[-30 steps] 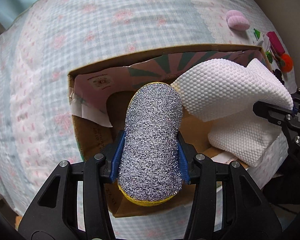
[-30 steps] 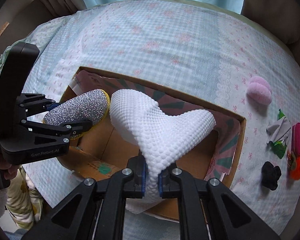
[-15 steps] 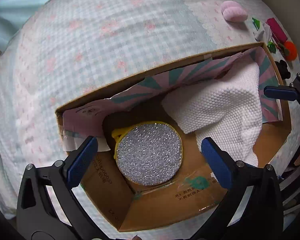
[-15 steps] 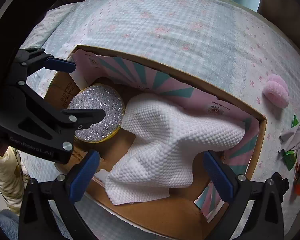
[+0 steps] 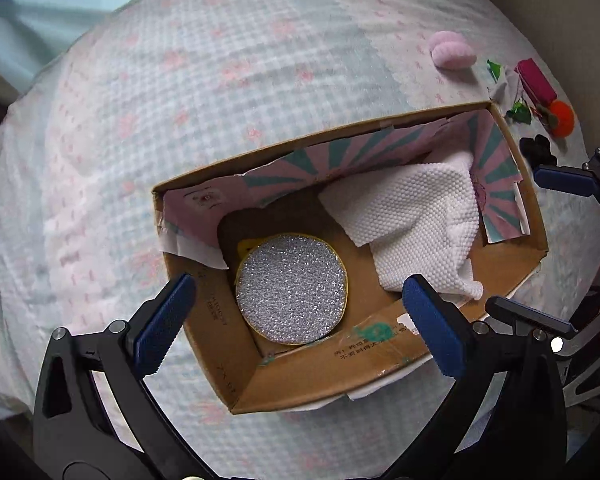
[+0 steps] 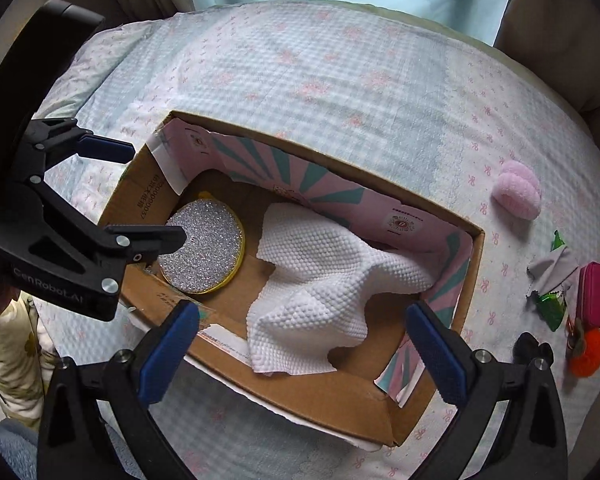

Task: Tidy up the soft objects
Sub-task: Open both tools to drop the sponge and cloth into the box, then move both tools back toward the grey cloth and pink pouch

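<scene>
A round silver glitter sponge with a yellow rim (image 5: 292, 289) (image 6: 202, 257) lies flat in the left end of an open cardboard box (image 5: 300, 376) (image 6: 324, 400). A white dimpled cloth (image 5: 414, 224) (image 6: 332, 276) lies crumpled in the right half of the box. My left gripper (image 5: 300, 320) is open and empty above the near wall by the sponge. My right gripper (image 6: 300, 348) is open and empty above the near wall by the cloth. The left gripper also shows in the right wrist view (image 6: 140, 192).
The box sits on a pale blue checked bedcover (image 6: 340, 72). To its right lie a pink fluffy piece (image 6: 518, 194), a grey cloth scrap with green wrappers (image 6: 550, 280), a magenta pouch (image 6: 594, 294), an orange pompom (image 6: 588, 352) and a black scrunchie (image 6: 534, 352).
Both grippers opened and let go: the glitter sponge and the white cloth dropped into the box. Both grippers have since drawn back and up from the box.
</scene>
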Motion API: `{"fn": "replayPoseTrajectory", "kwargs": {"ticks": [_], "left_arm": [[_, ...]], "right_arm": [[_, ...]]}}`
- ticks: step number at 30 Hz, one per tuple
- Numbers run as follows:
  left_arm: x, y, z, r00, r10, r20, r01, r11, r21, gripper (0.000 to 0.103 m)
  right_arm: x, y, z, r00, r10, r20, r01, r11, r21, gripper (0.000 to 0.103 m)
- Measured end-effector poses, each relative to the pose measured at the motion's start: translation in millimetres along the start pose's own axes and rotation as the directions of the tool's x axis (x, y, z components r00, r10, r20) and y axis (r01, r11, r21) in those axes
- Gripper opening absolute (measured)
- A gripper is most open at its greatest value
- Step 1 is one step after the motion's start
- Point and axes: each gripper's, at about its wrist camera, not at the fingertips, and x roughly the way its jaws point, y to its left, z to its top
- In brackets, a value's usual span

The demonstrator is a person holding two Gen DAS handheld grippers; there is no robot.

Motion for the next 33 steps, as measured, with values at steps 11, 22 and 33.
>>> {"fn": "replayPoseTrajectory", "kwargs": {"ticks": [11,22,33], "left_arm": [[-131.0,11.2,-27.1,0.987,-0.002,0.162,0.028,0.987,-0.156,0.103],[-202.1,-12.7,-39.9,0.960,0.029,0.278,0.025,0.982,-0.188,0.103],[-221.8,-88.1,-1.1,0.933,0.018,0.359,0.066,0.973,-0.221,0.103]], "right_arm": [[-121.1,15.6,-3.3,0.990,-0.063,0.128,0.060,0.998,0.027,0.103],[-234.1,1.7,-24.9,0.948,-0.253,0.193,0.199,0.944,0.262,0.103],[-293.9,-83.6,-62.9,0.886,-0.397,0.238,0.261,0.853,0.451,0.103]]}}
